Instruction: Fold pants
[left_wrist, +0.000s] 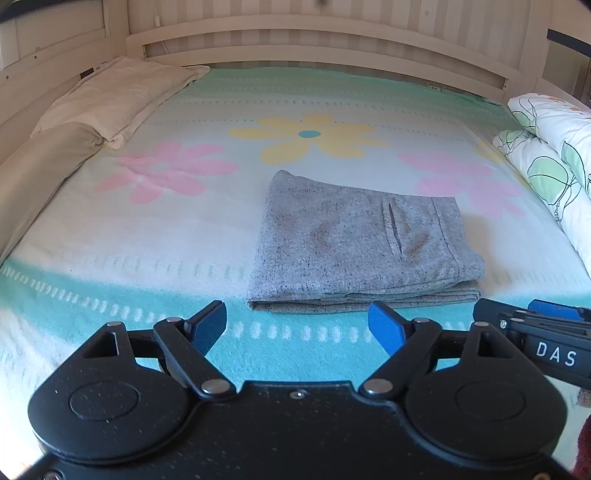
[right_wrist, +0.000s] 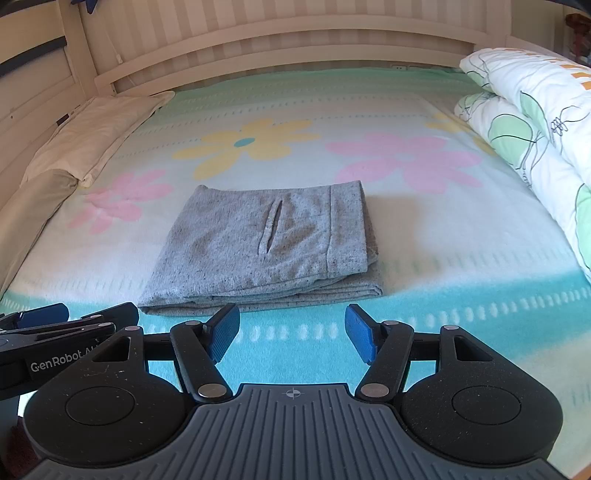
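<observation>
Two black handheld grippers with blue ribbed pads hover side by side over the near edge of a bed as I watch through their wrist cameras. My left gripper (left_wrist: 297, 326) has its jaws spread wide with nothing between them, only turquoise blanket showing in the gap. My right gripper (right_wrist: 291, 332) stands the same way, jaws apart and empty. Each tool shows at the edge of the other's view: the right one enters the left camera's lower right corner, the left one the right camera's lower left corner.

Just beyond both sets of fingertips lies the pair of heather-grey knit pants (left_wrist: 362, 243), folded into a compact, roughly square stack of several layers. Its near edge sits just past the pads, apart from them. A slit pocket opening (right_wrist: 273, 227) and the stitched waistband (right_wrist: 347, 229) face up on the top layer, the waistband toward the right side of the stack.

The pants rest on a fleece blanket (right_wrist: 461, 258) with turquoise bands, dashed stripes and large flowers, one yellow flower (left_wrist: 308, 136) behind the stack and pink flowers to either side. Along the left side of the bed lie a cream pillow (left_wrist: 122, 92) and, nearer, a tan pillow (left_wrist: 40, 170). On the right, a rolled white duvet printed with green leaves (right_wrist: 532, 133) runs along the bed's edge, well apart from the pants. Behind it all stands a pale wooden slatted headboard (left_wrist: 317, 37).
</observation>
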